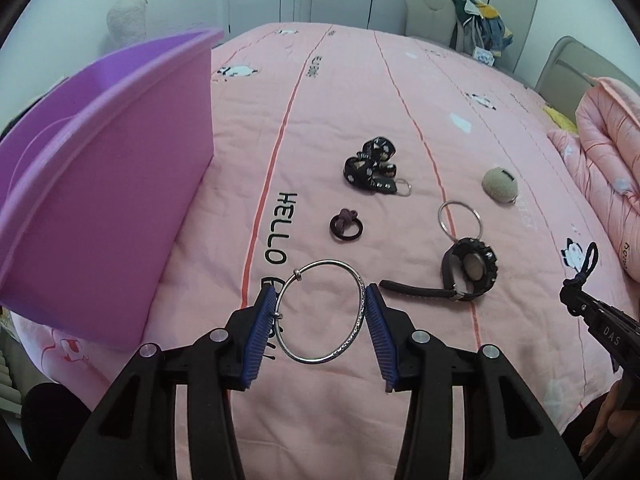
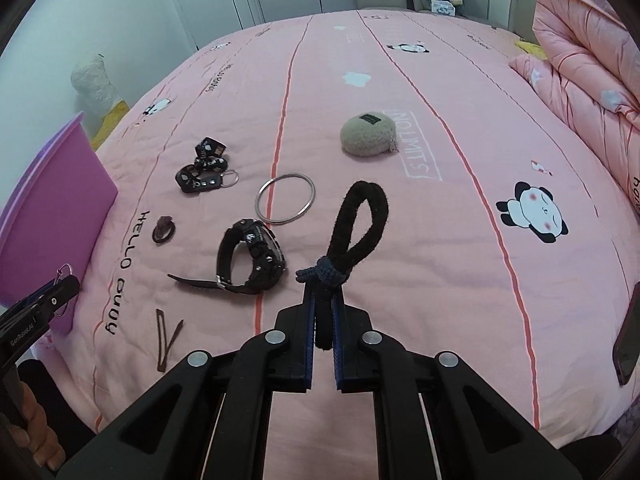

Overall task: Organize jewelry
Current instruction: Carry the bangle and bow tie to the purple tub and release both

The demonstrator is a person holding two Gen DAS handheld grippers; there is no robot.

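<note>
My left gripper is shut on a silver bangle, its blue pads pressing the ring's two sides above the pink bedspread. My right gripper is shut on a black hair tie with a dark blue knot, the loop sticking up past the fingertips. A purple box stands close on the left of the left gripper. On the bed lie a black watch, a second silver bangle, a small dark ring-shaped hair tie and a black patterned keychain strap.
A beige round pouch lies farther back. Two brown hair clips rest near the front edge. A folded pink quilt is piled at the right, with a dark phone at the right edge. A hand grips the left tool.
</note>
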